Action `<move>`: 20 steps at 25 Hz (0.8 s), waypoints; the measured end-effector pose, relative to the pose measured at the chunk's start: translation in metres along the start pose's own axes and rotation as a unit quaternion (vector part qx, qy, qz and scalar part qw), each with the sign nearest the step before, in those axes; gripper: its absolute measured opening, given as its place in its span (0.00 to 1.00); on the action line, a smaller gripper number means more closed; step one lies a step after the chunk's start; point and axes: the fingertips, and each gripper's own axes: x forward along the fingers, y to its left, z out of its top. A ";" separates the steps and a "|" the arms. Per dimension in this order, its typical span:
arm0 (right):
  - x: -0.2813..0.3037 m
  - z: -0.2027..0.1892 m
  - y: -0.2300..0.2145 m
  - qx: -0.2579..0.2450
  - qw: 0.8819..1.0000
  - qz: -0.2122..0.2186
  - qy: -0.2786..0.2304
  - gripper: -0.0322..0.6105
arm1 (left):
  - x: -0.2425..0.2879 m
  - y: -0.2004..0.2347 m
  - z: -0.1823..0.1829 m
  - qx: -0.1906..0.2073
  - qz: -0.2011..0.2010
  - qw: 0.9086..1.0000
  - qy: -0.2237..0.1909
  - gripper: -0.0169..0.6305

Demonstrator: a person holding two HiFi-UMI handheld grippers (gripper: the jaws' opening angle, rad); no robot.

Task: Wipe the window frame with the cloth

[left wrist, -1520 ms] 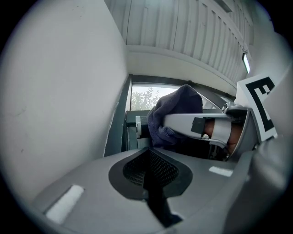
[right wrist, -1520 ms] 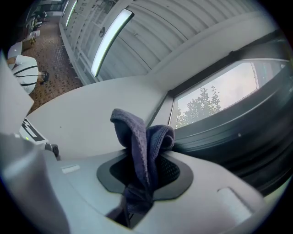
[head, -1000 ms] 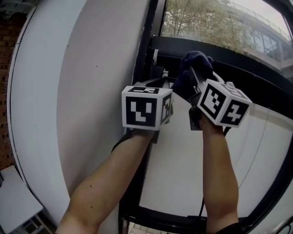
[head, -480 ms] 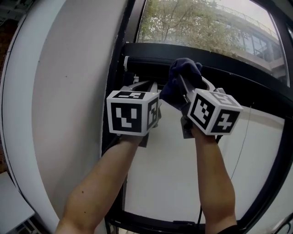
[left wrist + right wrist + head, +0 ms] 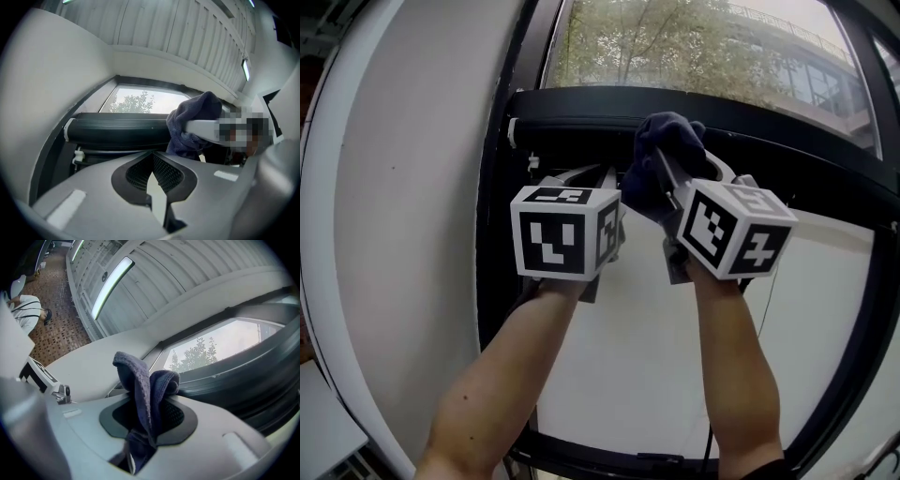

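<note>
Right gripper (image 5: pixel 670 187): clamped on the dark blue cloth (image 5: pixel 661 150), jaws pinching its lower folds
Cloth: bunched and standing up past the right gripper's jaw tips, folded over itself in two lobes; in the right gripper view (image 5: pixel 143 380) it filled the slot between the pads
Cloth against frame: ahead of the right gripper, over the black horizontal bar (image 5: pixel 572 103) at the top of the lower pane; true contact could not be told
Left gripper (image 5: pixel 586 176): jaws drawn together with only a thin sliver between the pads (image 5: pixel 140 176), nothing gripped
Left gripper, placing: just beside the right gripper, on its left, tips aimed up toward the same bar (image 5: pixel 117 131)
Window frame (image 5: pixel 497 281): black upright ran left of the left gripper, white wall (image 5: pixel 412 234) beyond it
Beyond both grippers: glass with trees (image 5: pixel 675 47) above the bar
Forearms: both bare, raised from below
</note>
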 end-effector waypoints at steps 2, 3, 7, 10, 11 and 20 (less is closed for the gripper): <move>-0.005 0.003 -0.004 0.000 1.000 -0.004 -0.005 0.21 | 0.000 0.000 0.002 0.002 0.007 1.000 -0.001 0.01; -0.008 0.005 -0.008 0.001 1.000 -0.005 -0.008 0.21 | 0.001 -0.003 0.003 0.004 0.005 1.000 -0.002 0.01; -0.019 0.009 -0.022 0.001 1.000 -0.014 -0.014 0.21 | 0.007 -0.015 0.006 0.001 -0.007 1.000 -0.006 0.01; -0.019 0.006 -0.024 -0.002 1.000 -0.023 -0.011 0.21 | 0.010 -0.014 0.004 -0.007 -0.019 1.000 -0.009 0.01; -0.018 0.005 -0.025 -0.003 1.000 -0.027 -0.012 0.21 | 0.011 -0.014 0.003 -0.015 -0.027 0.999 -0.009 0.01; 0.010 -0.007 -0.010 -0.018 0.998 -0.055 -0.005 0.21 | 0.014 0.015 0.001 -0.039 -0.067 0.997 -0.023 0.01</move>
